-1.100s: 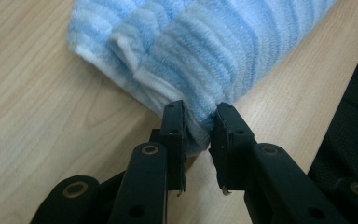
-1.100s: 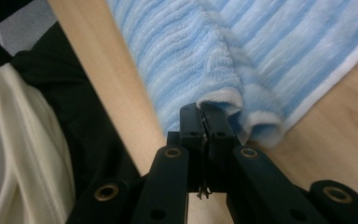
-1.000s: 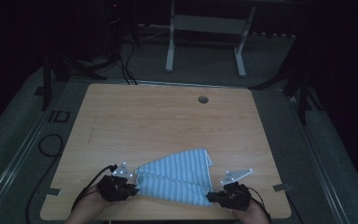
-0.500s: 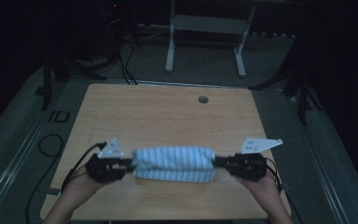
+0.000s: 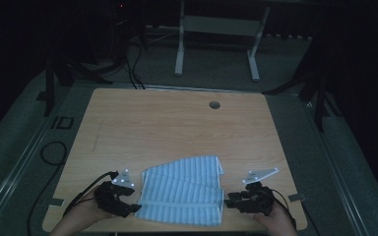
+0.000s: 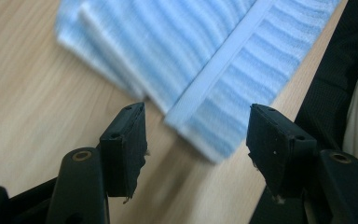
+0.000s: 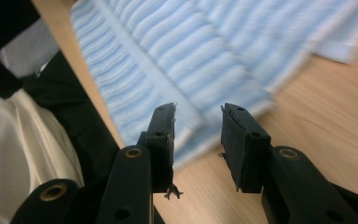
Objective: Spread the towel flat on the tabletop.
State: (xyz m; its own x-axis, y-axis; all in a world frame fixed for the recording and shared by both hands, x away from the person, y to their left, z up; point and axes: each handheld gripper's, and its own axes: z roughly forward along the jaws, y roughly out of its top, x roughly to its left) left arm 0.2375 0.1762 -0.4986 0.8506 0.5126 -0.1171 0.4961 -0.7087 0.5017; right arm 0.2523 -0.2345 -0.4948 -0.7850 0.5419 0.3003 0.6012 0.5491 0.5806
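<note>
A blue-and-white striped towel (image 5: 183, 189) lies folded flat on the wooden table (image 5: 177, 128), near its front edge. My left gripper (image 5: 133, 199) sits at the towel's left side, and its jaws have just been opening. In the left gripper view the left gripper (image 6: 196, 114) stands wide, with the towel's corner (image 6: 223, 79) on the table past the gap and untouched by the pads. My right gripper (image 5: 229, 200) is at the towel's right side, its jaws also just opened. The right gripper (image 7: 198, 109) shows a narrower gap over the towel's hemmed corner (image 7: 168, 56), with no pad pressing on it.
A round cable hole (image 5: 214, 104) sits near the table's far edge. Cables (image 5: 54, 152) trail on the floor at the left, and a metal frame (image 5: 216, 44) stands behind the table. The person's dark clothing (image 6: 345, 70) is close behind the front edge.
Half a second ago the towel was stretched as a band between both shut grippers. Now it lies flat, both grippers have let go, and the hands are back by the front edge.
</note>
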